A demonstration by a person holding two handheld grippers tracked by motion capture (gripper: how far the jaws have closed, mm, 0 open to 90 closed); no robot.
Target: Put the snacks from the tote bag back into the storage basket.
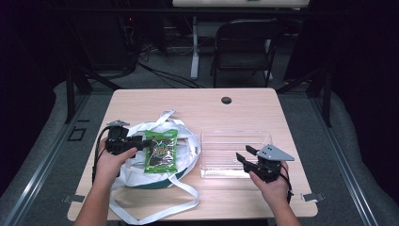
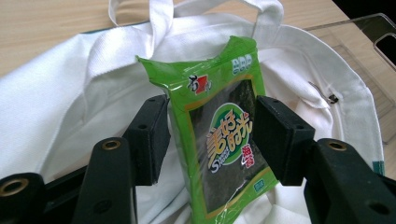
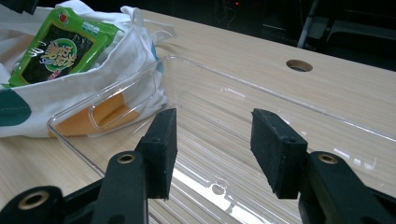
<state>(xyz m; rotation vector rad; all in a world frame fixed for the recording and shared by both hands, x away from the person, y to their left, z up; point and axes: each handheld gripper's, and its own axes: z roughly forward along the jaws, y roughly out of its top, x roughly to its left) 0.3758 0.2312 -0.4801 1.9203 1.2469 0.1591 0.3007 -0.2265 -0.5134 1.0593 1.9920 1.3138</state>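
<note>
A green seaweed snack packet (image 1: pixel 161 151) (image 2: pixel 219 88) (image 3: pixel 51 51) lies on the open mouth of a white tote bag (image 1: pixel 129 176) (image 2: pixel 56 107) (image 3: pixel 70 88) at the table's left. My left gripper (image 1: pixel 145 140) (image 2: pixel 212 126) is open at the packet's left side, one jaw along each long edge; whether the pads touch it I cannot tell. To the right stands a clear plastic tray (image 1: pixel 235 133) (image 2: pixel 369 51) (image 3: pixel 280 95) with nothing in it. My right gripper (image 1: pixel 244 153) (image 3: pixel 212 140) is open over the tray's near right corner and holds nothing.
The bag's long white straps (image 1: pixel 155 207) trail toward the front edge of the table. A cable hole (image 1: pixel 226 100) (image 3: pixel 299 65) sits at the back middle of the wooden table. A folding chair (image 1: pixel 244 42) stands behind the table.
</note>
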